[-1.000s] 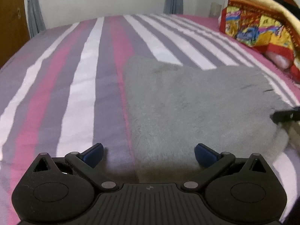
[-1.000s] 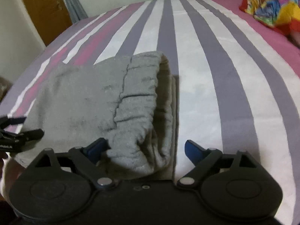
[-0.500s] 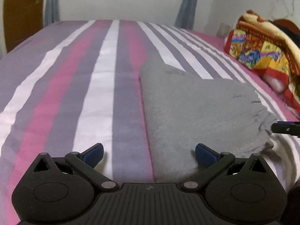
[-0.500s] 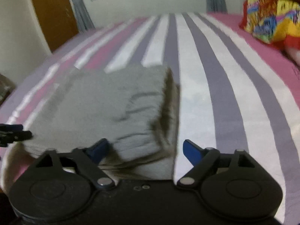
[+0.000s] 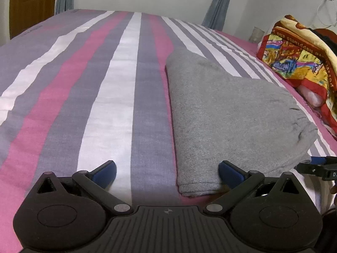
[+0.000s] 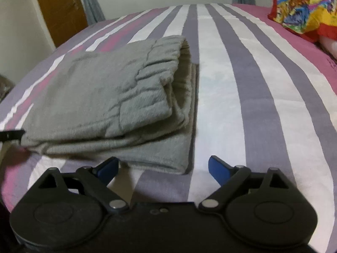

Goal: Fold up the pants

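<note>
grey pants (image 5: 227,113) are seen folded on the striped bedsheet (image 5: 118,97). left gripper (image 5: 167,171) and right gripper (image 6: 163,168) are held wide open at the pants' near edge, nothing gripped.
</note>
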